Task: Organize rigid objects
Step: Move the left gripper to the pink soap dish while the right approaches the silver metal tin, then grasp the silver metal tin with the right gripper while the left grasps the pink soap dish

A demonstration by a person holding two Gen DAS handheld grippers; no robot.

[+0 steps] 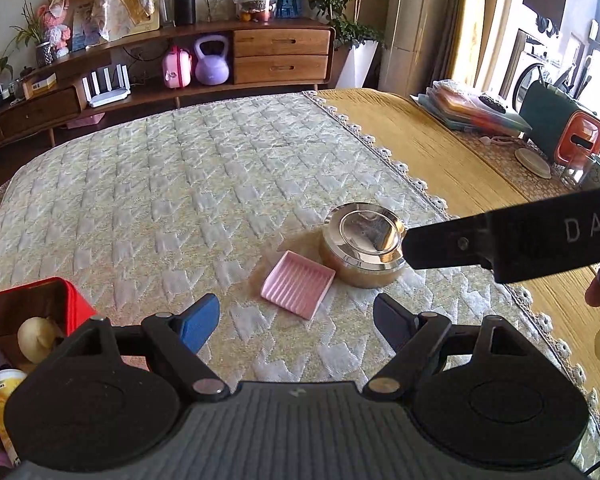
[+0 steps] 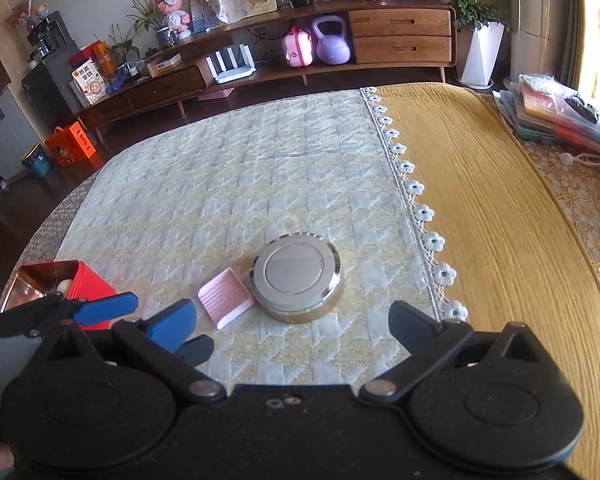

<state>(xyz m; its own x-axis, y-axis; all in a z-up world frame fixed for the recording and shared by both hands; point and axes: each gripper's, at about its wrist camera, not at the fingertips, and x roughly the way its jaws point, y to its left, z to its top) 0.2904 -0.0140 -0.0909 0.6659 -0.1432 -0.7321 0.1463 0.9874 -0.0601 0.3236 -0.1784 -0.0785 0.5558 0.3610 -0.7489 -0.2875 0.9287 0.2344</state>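
Observation:
A round silver-lidded tin (image 1: pixel 363 245) (image 2: pixel 296 283) and a pink ribbed tray (image 1: pixel 298 290) (image 2: pixel 226 297) lie side by side on the quilted cloth. A red box (image 1: pixel 32 316) (image 2: pixel 66 282) with small items inside stands at the left. My left gripper (image 1: pixel 298 322) is open and empty, just short of the pink tray; its blue fingers also show in the right wrist view (image 2: pixel 104 310). My right gripper (image 2: pixel 294 330) is open and empty, in front of the tin; its black body reaches in beside the tin in the left wrist view (image 1: pixel 512 240).
The quilted cloth (image 2: pixel 220 184) covers the left of the table, a yellow cloth (image 2: pixel 500 220) the right. Stacked folders (image 2: pixel 560 120), an orange device (image 1: pixel 580 140) and a glass (image 1: pixel 576 170) sit at the far right. A wooden sideboard (image 1: pixel 220 64) stands behind.

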